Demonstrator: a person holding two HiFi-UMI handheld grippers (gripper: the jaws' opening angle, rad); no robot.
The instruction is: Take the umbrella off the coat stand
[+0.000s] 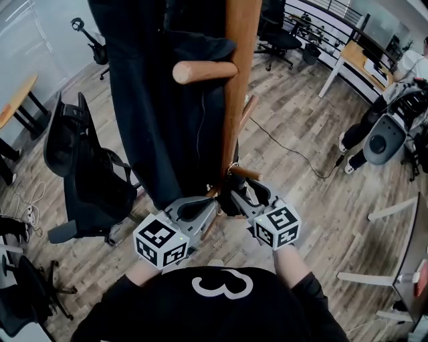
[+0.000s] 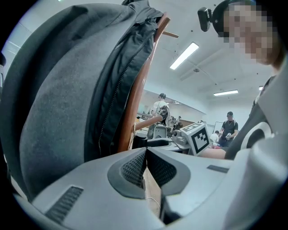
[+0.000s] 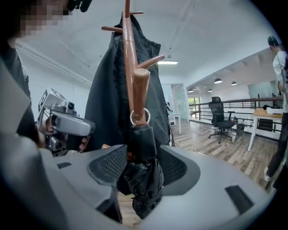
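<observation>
From the head view the coat stand (image 1: 241, 80) runs out of frame at the top, and its foot is hidden behind the dark coat (image 1: 167, 120) and our two grippers. The umbrella is hard to make out there, lost in the dark patch low on the stand. In the right gripper view the folded black umbrella (image 3: 143, 170) shows well, but its lower end is cut off behind the gripper's body.

It hangs by a metal ring (image 3: 138, 117) from the stand's nearest peg (image 3: 140, 90), still on the stand. The right gripper (image 3: 143, 165) has its jaws spread wide with the umbrella between them. We see a gap at the left pad, and the umbrella covers part of the right pad. The left gripper (image 2: 146, 150) has its jaws closed together on nothing, just beside the coat and the stand's pole (image 2: 135, 103).

We count one umbrella, one coat and two grippers. The right gripper view shows four pegs on the stand.

Around the stand there are at least three black office chairs: one (image 1: 87, 180) close on its left, one (image 1: 90, 40) farther off at upper left and one (image 1: 277, 33) beyond it. A seated person (image 1: 401, 113) is partly cut off at the right edge. Two more people (image 2: 230, 128) stand far behind the stand.

The floor (image 1: 301, 153) is grey-brown wood planking with a thin cable (image 1: 287, 150) lying across it, right of the stand. A desk (image 1: 364, 60) and a railing (image 1: 321, 13) stand beyond it, and two strip lights (image 2: 184, 55) glow on the white ceiling.
</observation>
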